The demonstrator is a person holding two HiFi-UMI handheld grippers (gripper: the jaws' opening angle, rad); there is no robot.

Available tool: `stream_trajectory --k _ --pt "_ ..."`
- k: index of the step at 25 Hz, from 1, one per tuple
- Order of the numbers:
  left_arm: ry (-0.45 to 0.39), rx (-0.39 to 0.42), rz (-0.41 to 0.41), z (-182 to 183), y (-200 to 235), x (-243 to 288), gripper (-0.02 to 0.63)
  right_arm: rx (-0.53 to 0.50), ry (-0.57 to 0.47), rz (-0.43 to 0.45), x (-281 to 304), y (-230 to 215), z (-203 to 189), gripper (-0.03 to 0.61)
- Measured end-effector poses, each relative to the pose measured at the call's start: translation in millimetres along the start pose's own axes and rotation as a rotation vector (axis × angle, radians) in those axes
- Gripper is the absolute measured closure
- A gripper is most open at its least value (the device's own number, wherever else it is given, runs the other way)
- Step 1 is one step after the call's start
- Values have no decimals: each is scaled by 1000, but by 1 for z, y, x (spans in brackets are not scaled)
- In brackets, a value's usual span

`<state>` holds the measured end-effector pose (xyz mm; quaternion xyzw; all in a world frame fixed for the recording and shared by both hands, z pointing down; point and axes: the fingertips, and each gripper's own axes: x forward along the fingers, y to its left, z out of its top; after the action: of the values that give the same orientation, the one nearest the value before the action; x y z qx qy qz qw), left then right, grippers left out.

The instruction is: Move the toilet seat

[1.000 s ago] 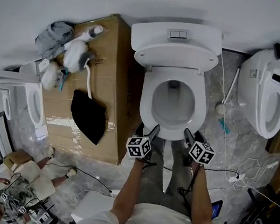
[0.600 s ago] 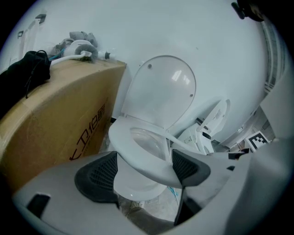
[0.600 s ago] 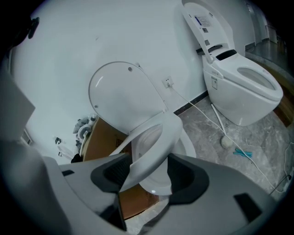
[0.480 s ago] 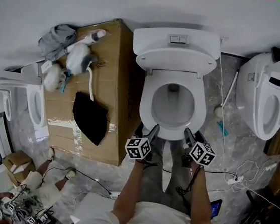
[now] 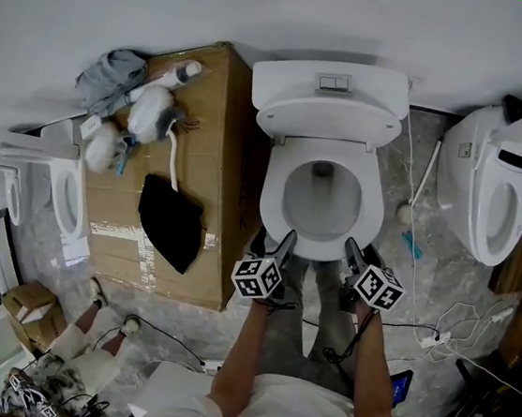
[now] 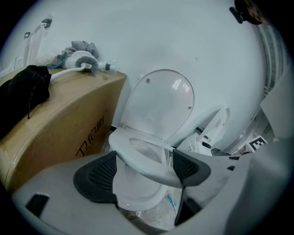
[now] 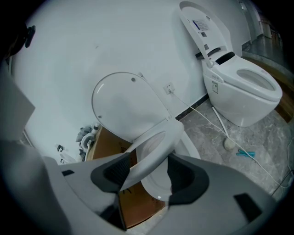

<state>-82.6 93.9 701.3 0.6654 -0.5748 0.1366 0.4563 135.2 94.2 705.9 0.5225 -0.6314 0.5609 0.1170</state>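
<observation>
Slipping is the main danger. The left gripper (image 5: pixel 280 245) and right gripper (image 5: pixel 355 252) each have their jaws closed on the front rim of the toilet seat (image 5: pixel 275 190), one on either side of the person's legs. That rim is glossy, rounded plastic, and only a small part of it lies against the pads. If either hold gives way, the seat would probably drop and slam onto the bowl (image 6: pixel 133 193). Raising one side ahead of the other could twist the hinges. Swinging the seat up too hard could knock it into the lid (image 5: pixel 327 117), which stands open against the cistern. Loose cables (image 5: pixel 459 322) on the floor near the person's feet could also snag a step.

From the head view the seat looks almost flat on the bowl. The left gripper (image 6: pixel 144 167) view shows the toilet seat (image 6: pixel 124 141) raised clear of it, and the right gripper (image 7: pixel 149 172) view shows the toilet seat (image 7: pixel 173 128) tilted steeply between the pads. Only the head view shows both grippers together, along with the top of the cardboard box (image 5: pixel 168 154). The right gripper view shows the second toilet (image 7: pixel 243 87) from the side, with its lid up.
</observation>
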Motion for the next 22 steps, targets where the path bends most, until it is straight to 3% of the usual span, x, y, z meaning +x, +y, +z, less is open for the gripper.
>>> stream_trajectory --k 9,13,16,22 --pt "-61 -37 -15 26 -7 -4 261 33 -43 22 -3 15 22 302" --pt "-93 1 -29 42 -13 -8 261 47 -66 37 -5 23 35 302" --pt "-108 67 -46 53 -21 -13 261 54 -85 40 -6 27 42 302" --pt "-119 307 -127 63 -57 -32 262 64 -108 47 -7 35 56 302"
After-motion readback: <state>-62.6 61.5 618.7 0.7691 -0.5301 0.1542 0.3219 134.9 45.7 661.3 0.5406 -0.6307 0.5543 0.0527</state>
